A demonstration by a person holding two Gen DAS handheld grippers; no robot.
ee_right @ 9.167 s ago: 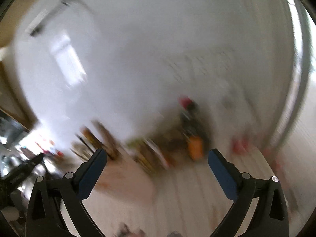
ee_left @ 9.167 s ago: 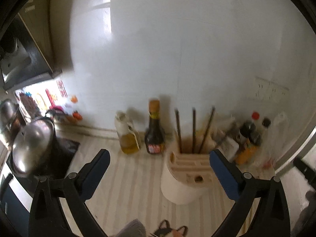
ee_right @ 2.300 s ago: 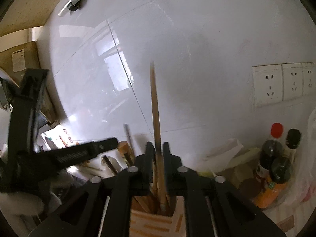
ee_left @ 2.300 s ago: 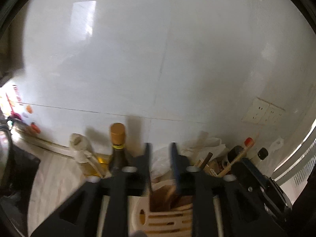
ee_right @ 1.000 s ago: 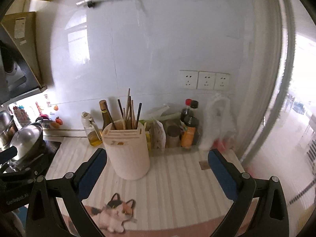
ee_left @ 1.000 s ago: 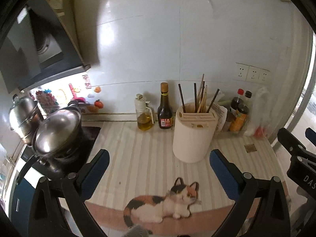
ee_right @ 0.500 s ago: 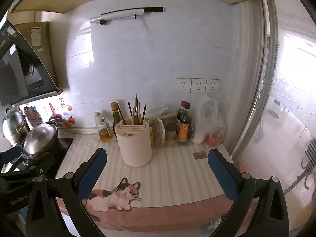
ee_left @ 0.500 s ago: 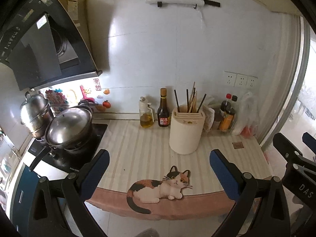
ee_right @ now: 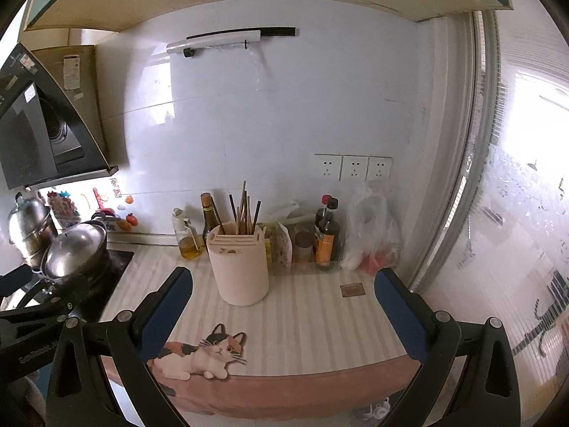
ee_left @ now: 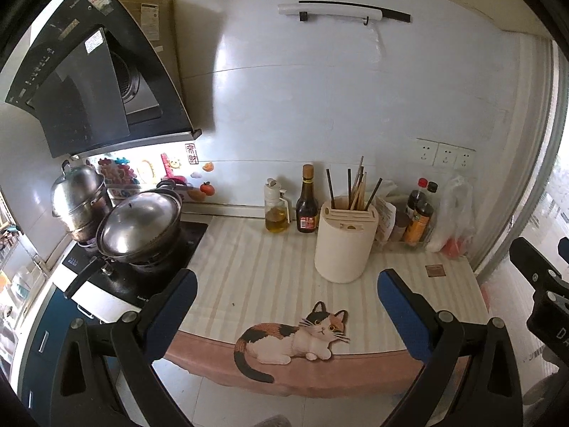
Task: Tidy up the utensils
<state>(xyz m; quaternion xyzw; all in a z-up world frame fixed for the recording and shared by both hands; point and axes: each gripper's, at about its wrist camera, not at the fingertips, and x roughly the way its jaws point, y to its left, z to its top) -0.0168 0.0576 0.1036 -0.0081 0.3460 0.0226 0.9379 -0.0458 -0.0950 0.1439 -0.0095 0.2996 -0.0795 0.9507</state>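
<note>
A cream round utensil holder (ee_left: 344, 242) stands on the striped counter mat near the back wall, with several chopsticks (ee_left: 357, 188) upright in it, dark and wooden. It also shows in the right wrist view (ee_right: 242, 267) with its chopsticks (ee_right: 243, 211). My left gripper (ee_left: 284, 299) is open and empty, held well back from the counter's front edge. My right gripper (ee_right: 282, 302) is open and empty too, equally far back. The right gripper's body shows at the left view's right edge (ee_left: 540, 284).
Oil and sauce bottles (ee_left: 307, 203) stand left of the holder; more bottles (ee_left: 419, 213) and a plastic bag (ee_left: 455, 213) stand to its right. A stove with steel pots (ee_left: 138, 224) is on the left. A cat-print mat edge (ee_left: 295, 334) hangs over the counter front.
Both grippers have let go of the chopsticks, opened, and drawn back and up from the holder. The holder now looks smaller and the whole counter is in view.
</note>
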